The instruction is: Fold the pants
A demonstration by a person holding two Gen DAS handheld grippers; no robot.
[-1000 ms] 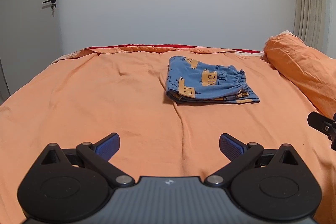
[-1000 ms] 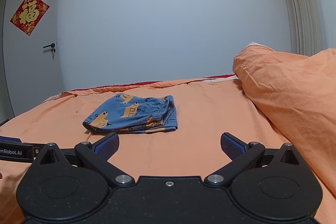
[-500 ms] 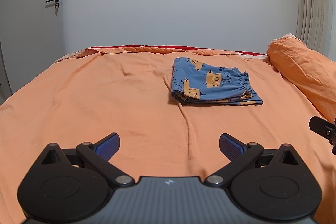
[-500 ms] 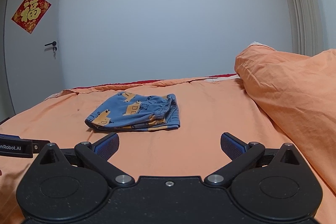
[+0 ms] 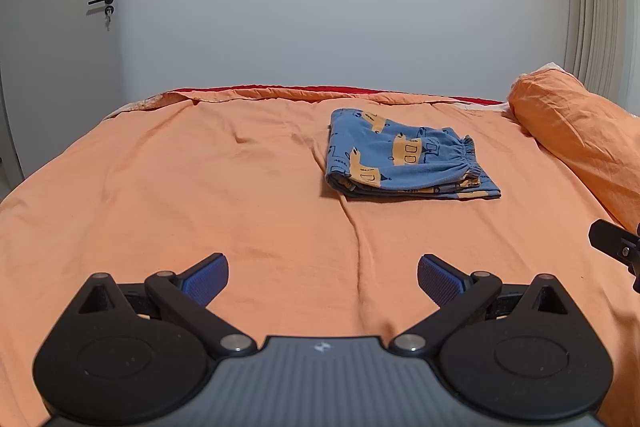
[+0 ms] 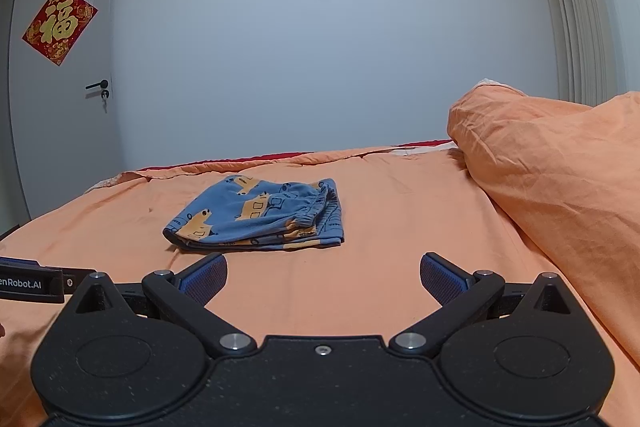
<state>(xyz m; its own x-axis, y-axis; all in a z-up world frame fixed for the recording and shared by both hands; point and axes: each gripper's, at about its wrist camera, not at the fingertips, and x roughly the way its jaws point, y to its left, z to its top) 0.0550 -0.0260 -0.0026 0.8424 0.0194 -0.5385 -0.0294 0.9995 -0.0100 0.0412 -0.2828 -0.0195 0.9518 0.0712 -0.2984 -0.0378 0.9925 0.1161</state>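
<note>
Pants (image 5: 404,159) look fully folded on the bed (image 5: 200,187), so I'd call it done. Both my grippers, left (image 5: 322,277) and right (image 6: 323,277), are spread wide, holding nothing.

Orange bedsheet (image 5: 200,195); pillow (image 6: 560,167); door (image 6: 64,115)

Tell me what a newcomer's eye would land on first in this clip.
The folded blue pants with yellow prints, lying alone mid-bed on the orange sheet. Next, the open left gripper and right gripper, both empty and short of the pants. Then the red decoration on the door.
</note>
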